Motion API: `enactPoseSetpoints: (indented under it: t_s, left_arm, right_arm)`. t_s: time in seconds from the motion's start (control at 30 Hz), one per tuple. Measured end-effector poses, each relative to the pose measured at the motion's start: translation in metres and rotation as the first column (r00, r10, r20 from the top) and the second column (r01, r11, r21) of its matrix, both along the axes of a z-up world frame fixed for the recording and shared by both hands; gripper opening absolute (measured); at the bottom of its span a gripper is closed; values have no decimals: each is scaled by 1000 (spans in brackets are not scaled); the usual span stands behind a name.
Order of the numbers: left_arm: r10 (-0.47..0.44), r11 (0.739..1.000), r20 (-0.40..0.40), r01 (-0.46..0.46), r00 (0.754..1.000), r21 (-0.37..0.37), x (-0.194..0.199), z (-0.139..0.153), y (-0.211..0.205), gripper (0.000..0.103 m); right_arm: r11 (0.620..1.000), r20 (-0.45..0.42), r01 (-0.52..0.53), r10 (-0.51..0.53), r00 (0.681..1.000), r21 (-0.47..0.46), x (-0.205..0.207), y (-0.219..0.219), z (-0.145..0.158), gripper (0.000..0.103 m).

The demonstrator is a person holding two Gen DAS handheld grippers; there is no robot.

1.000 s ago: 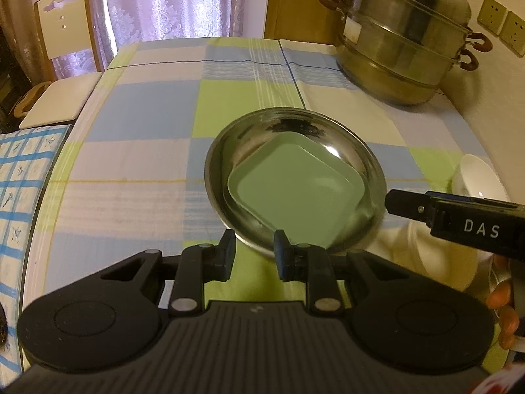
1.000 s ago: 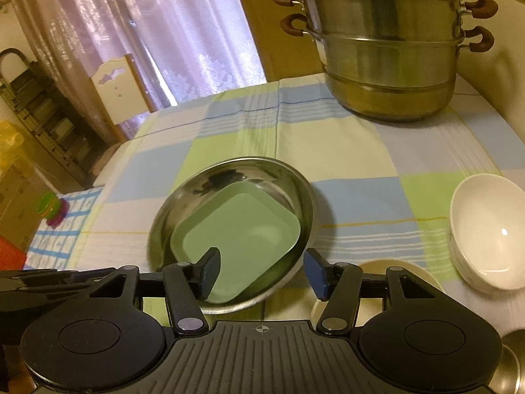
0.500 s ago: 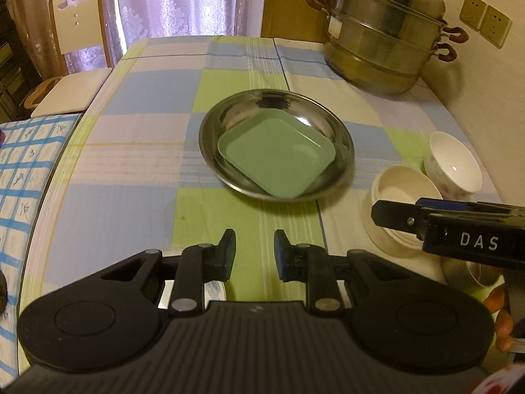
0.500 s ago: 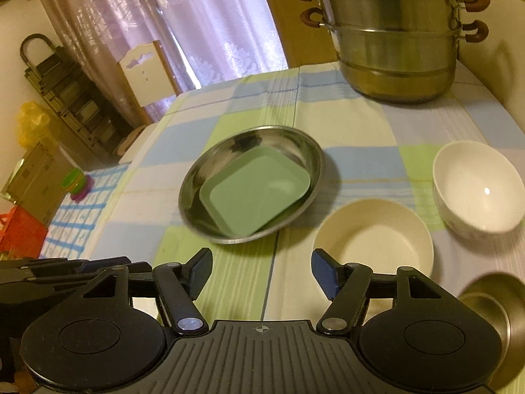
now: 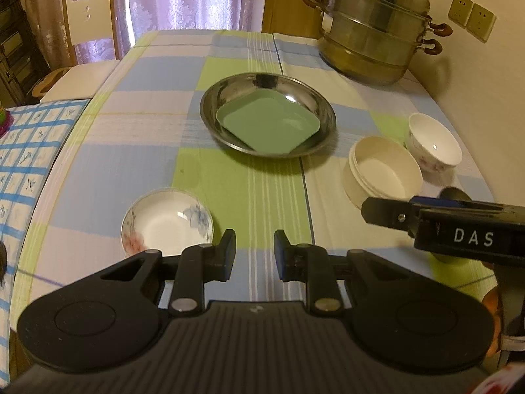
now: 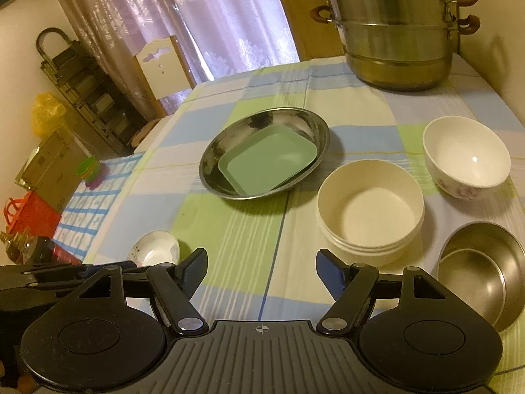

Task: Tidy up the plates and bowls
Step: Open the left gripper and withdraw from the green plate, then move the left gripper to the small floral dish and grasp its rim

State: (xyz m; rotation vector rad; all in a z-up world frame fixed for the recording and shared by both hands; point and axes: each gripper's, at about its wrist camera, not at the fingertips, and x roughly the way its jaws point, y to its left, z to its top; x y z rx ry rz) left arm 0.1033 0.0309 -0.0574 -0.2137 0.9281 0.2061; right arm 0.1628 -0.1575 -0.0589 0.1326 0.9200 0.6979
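Nearest to the cameras, both tools hang above the desk [image 5: 98, 164] and hold nothing. The left hand-held gripper [image 5: 252, 254] has only a narrow gap between its jaws, with nothing in it; the right hand-held gripper [image 6: 262, 271] has its jaws spread wide.

Just ahead of the left one, a little to its left, lies the small flowered dish [image 5: 167, 221]. It looks like thin porcelain, so I judge it light but fragile and slippery; the raised rim on the near side is the place to pinch it.

On the right side stand three bowls. The steel bowl [image 6: 482, 269] is closest to the right tool; it is stiff and will not break, but its polished wall may slide between the pads. Beyond it is the cream bowl [image 6: 370, 207], probably plastic, light, with a straight wall that is easy to grip at the rim. The white flowered bowl [image 6: 466, 154] stands just beside it, further right, and seems ceramic, so it needs a gentle setting down.

In the middle of the desk the green square plate [image 5: 267, 123] lies inside the round steel plate [image 5: 210, 115], already nested. Far behind stands the big steamer pot [image 5: 370, 32], near the wall
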Motion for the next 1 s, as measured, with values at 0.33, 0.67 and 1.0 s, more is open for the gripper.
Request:
enactPoseSetpoints:
  t_s: [0.33,0.67,1.0]
  left_arm:
    - [17,1000,-28,-16,999,7,-41,-4,-7,22]
    - [30,999,-45,-30,999,17,-67,-6,-2,22]
    - [-56,998,-65,57,996,17,-64,-13,28,22]
  right_arm:
    - [999,-56,-47,46,997,-7,-32,-2,-13,75]
    - [996,-87,-85,81,993,-40,-53,6,-19,77]
    - [994,-107,-19,8,994,-105,-53,21,-20,77]
